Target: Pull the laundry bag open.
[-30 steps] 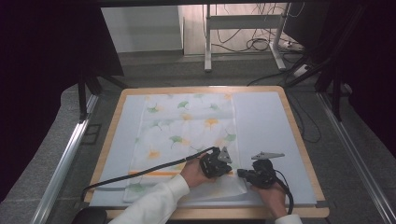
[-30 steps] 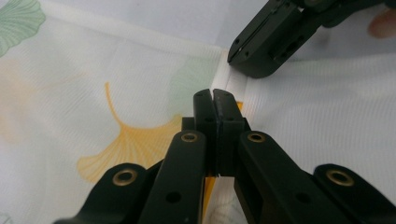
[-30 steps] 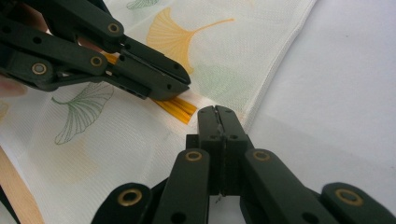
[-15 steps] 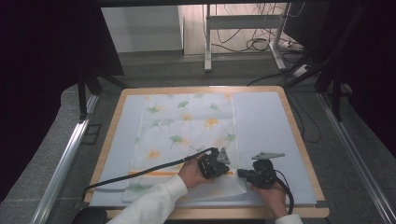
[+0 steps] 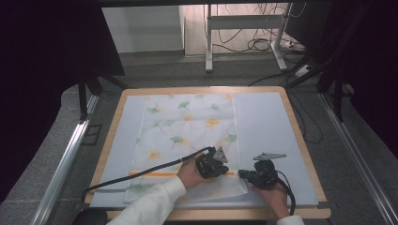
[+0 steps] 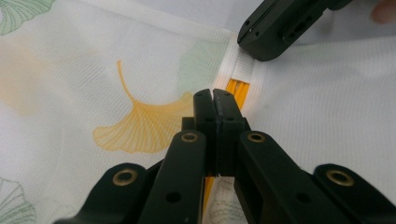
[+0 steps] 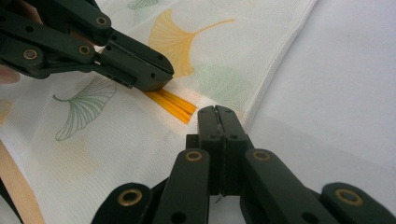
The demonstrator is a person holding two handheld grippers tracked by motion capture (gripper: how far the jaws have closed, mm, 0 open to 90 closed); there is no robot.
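nothing has changed over the last second: both hands sit where they were and both pairs of jaws remain closed. judged from this, the work on the cloth is paused at a hold on its near right corner, with the lift or fold not yet begun.

the cloth [image 5: 185, 136] lies flat on the left and middle of the counter [image 5: 300, 140], which has a pale blue surface and a light wooden rim. the fabric is thin, white and finely woven, printed with ginkgo leaves in yellow and green. an orange stripe [image 5: 155, 173] crosses it near the person's edge, and a stitched hem runs along its right side.

the left gripper [image 5: 217, 165] rests on the cloth at the stripe. in the left gripper view its black jaws [image 6: 215, 108] are pressed together, and whether fabric is pinched between them cannot be told.

the right gripper [image 5: 241, 174] sits just beside it at the hem. in the right gripper view its jaws [image 7: 218, 122] are likewise together at the cloth edge; a pinch cannot be confirmed.
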